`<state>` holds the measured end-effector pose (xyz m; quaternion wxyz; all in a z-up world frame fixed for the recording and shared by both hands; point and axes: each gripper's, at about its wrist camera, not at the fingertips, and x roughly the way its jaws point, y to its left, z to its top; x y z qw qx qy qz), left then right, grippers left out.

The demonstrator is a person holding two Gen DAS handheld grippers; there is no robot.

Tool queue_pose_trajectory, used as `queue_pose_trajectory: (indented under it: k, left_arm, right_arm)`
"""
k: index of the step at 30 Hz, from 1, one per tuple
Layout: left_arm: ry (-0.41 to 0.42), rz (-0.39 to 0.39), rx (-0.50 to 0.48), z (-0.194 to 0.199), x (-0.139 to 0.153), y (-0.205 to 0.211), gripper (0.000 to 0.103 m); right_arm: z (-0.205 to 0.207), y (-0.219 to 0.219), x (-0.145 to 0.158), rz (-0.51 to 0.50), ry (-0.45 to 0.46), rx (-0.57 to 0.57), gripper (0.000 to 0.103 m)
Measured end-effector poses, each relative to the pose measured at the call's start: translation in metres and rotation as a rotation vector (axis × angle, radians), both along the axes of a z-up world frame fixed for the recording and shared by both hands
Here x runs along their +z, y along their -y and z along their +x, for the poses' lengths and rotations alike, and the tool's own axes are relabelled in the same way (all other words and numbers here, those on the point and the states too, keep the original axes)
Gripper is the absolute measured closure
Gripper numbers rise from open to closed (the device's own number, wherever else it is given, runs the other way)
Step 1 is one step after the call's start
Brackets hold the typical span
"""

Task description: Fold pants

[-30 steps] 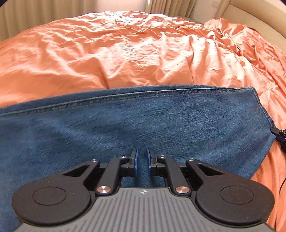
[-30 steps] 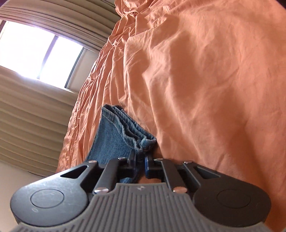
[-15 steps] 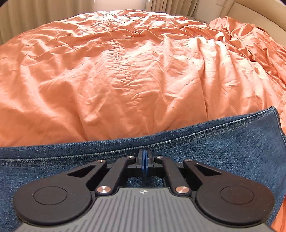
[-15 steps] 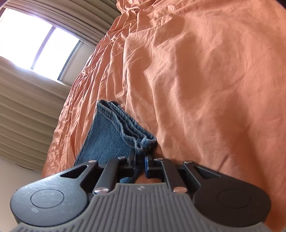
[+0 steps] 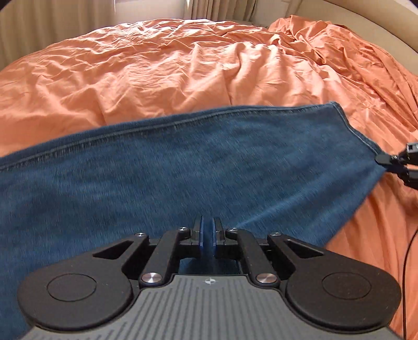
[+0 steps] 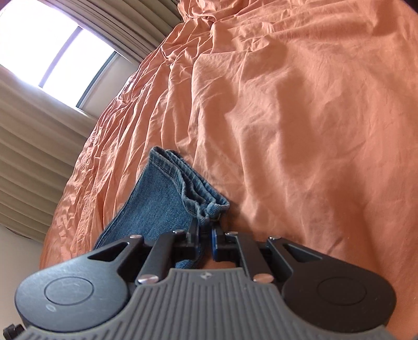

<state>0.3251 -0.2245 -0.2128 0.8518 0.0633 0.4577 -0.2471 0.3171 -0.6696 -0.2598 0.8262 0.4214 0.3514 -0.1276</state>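
Blue denim pants stretch across an orange bedsheet in the left wrist view, held taut and lifted. My left gripper is shut on the near edge of the pants, with denim between its blue pads. My right gripper is shut on the stacked leg hems of the pants. It also shows at the right edge of the left wrist view, pinching the hem corner.
The wrinkled orange bedsheet covers the whole bed. Beige curtains and a bright window lie beyond the bed. A beige headboard curves at the far right. A thin black cable hangs at the right.
The left gripper closed on the pants' near edge, and the denim now rises higher in its view. The right gripper keeps its hold on the hems.
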Motion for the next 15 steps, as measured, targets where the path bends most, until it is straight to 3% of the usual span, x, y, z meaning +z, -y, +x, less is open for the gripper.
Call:
queue_pose_trajectory:
  k: [2,7,11,15]
  left_arm:
    - [0.012,-0.016,0.024,-0.023,-0.002,-0.007,0.099]
    - [-0.043,-0.078,0.072,-0.045,-0.006,-0.025,0.099]
    - [-0.101,-0.114,0.079,-0.047,0.004,-0.044,0.098]
    - [-0.071,-0.157,0.101,-0.057,0.022,-0.074,0.097]
  right_arm:
    - [0.003,-0.005,0.005,-0.025,-0.008,0.003,0.101]
    - [0.004,-0.017,0.029,-0.090,0.006,0.016,0.100]
    - [0.007,-0.039,0.073,-0.181,0.058,0.058,0.100]
    - [0.009,-0.076,0.128,-0.322,0.131,0.138,0.100]
